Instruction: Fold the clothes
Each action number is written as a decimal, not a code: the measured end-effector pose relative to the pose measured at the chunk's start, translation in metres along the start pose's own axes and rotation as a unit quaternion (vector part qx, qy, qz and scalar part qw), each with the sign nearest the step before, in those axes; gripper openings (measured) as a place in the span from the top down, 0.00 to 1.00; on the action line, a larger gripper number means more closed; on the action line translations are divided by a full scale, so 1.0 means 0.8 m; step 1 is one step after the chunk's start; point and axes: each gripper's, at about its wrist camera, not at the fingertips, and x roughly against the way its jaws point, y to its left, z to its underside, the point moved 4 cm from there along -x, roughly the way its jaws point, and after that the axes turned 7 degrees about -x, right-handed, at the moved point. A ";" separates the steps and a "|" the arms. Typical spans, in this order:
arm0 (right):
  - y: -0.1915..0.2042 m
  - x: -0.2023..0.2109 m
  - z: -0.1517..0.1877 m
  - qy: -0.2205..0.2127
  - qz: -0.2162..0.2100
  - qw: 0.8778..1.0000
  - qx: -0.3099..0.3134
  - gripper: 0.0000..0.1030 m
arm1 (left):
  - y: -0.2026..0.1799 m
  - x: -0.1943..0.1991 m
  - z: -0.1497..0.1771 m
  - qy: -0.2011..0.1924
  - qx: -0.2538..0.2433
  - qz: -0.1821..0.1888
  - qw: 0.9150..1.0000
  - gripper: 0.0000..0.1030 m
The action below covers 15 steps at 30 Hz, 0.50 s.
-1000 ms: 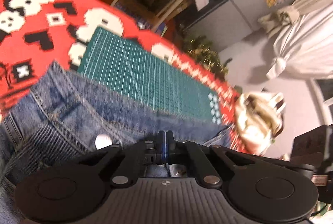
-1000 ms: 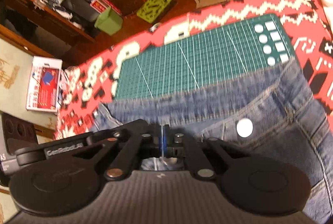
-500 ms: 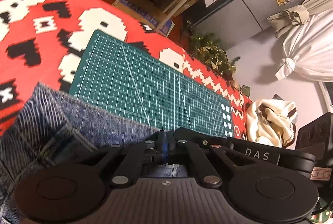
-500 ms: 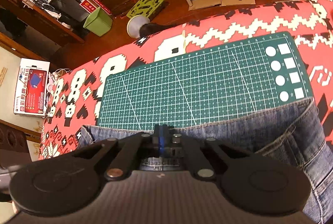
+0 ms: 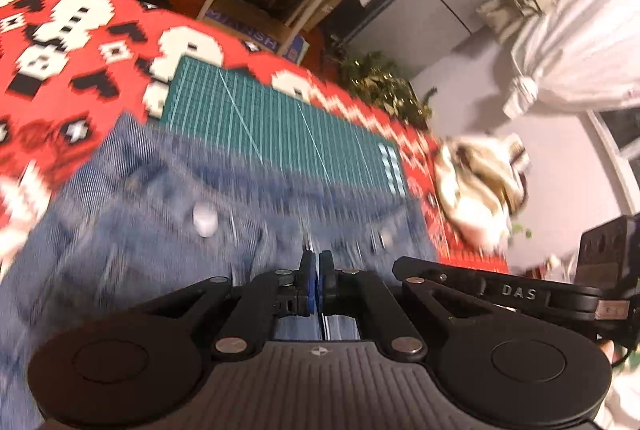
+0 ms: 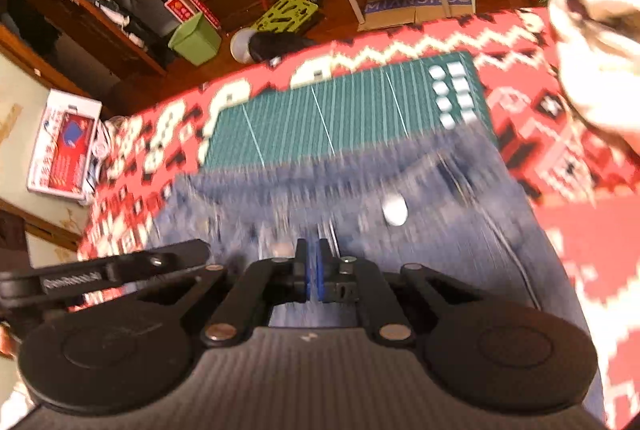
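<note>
Item: jeans [image 5: 168, 214], blue denim, blurred in both wrist views. Location: spread ahead of and under both tools, the far edge lying across the near part of a green cutting mat [image 5: 280, 126], which rests on a surface under a red patterned cloth [image 5: 72, 42]. A pale round button [image 6: 394, 212] shows ahead and to the right of the right tool's tips.

Left hand-held gripper [image 5: 317, 282]: jaws together, denim running into the slit between the blue pads; judged clamped on the fabric.

Right hand-held gripper [image 6: 311, 276]: jaws likewise together, denim directly beneath and ahead; judged clamped on the same garment.

Step in hand, as judged: both tools carry one edge of the jeans to lay a fold.

Next move calls for: both edges travelling level and at equal pace, then release only once the layer lies flat.

Adjacent: cream garment [image 5: 476, 190], heaped well right of the left tool, apart from the jeans.
</note>
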 end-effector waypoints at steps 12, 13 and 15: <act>-0.007 0.050 0.180 -0.014 0.054 0.997 0.057 0.93 | -0.033 0.039 0.140 0.033 -0.038 -0.027 0.998 0.99; -0.009 0.052 0.191 -0.012 0.058 0.997 0.057 0.93 | -0.034 0.040 0.150 0.036 -0.038 -0.031 0.998 0.99; -0.011 0.055 0.213 -0.014 0.066 0.996 0.062 0.94 | -0.033 0.045 0.165 0.037 -0.037 -0.038 0.998 0.99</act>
